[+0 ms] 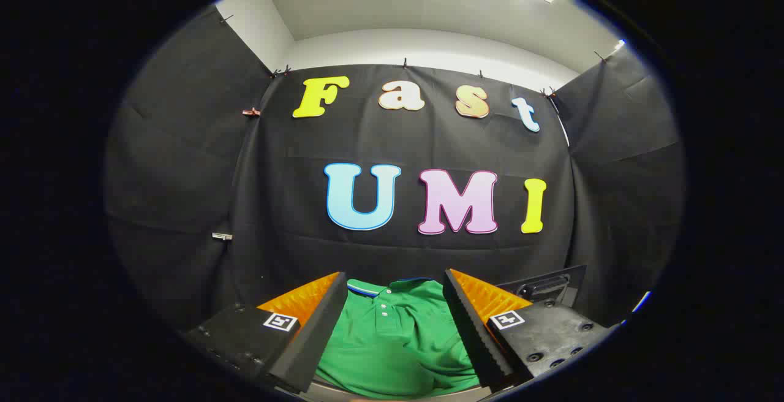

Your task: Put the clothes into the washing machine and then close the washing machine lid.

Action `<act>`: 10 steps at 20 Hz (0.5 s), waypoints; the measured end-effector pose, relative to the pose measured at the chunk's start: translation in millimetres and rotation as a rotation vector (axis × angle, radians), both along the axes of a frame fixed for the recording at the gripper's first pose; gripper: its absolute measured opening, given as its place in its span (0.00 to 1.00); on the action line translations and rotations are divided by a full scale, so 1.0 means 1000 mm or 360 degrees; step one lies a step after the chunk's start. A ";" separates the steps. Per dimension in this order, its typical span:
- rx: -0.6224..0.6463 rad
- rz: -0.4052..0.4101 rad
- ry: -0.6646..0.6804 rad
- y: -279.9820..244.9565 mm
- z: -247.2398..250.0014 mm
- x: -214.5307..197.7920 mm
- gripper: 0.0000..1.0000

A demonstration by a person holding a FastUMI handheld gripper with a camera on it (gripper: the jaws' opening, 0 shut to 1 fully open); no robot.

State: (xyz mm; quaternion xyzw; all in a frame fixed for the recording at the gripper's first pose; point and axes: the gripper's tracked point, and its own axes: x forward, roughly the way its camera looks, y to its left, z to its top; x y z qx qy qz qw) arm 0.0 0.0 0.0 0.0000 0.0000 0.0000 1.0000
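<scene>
The gripper [395, 295] is spread wide, fingers [318, 322] touching nothing. A green polo shirt [392, 341] lies below and between them, collar toward the booth wall [404, 249].

**Green polo, black booth**

Between my gripper [395, 304] fingers I see a bright green polo shirt [392, 344], its collar [370, 288] trimmed with a white and blue stripe, and small pale buttons [383, 310] down the placket. Each finger carries a black-and-white square marker [280, 321]. Beyond the fingers, the cloth wall [404, 138] is black; above it, the room wall [429, 46] is white.
</scene>
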 end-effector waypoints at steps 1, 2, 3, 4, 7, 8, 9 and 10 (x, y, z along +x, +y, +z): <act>-0.0006 0.0005 -0.0001 0.001 0.001 -0.003 0.98; -0.0008 0.0008 -0.0006 0.001 0.002 -0.005 0.98; -0.0008 0.0015 -0.0015 0.001 0.004 -0.006 0.98; -0.0013 0.0020 -0.0026 0.003 0.007 -0.008 0.98; -0.0025 0.0018 -0.0021 0.000 0.005 -0.010 0.98; -0.0022 0.0010 -0.0015 -0.001 0.005 -0.011 0.98; -0.0015 0.0001 -0.0014 -0.003 0.006 -0.012 0.98; -0.0008 -0.0011 -0.0014 -0.005 0.007 -0.012 0.98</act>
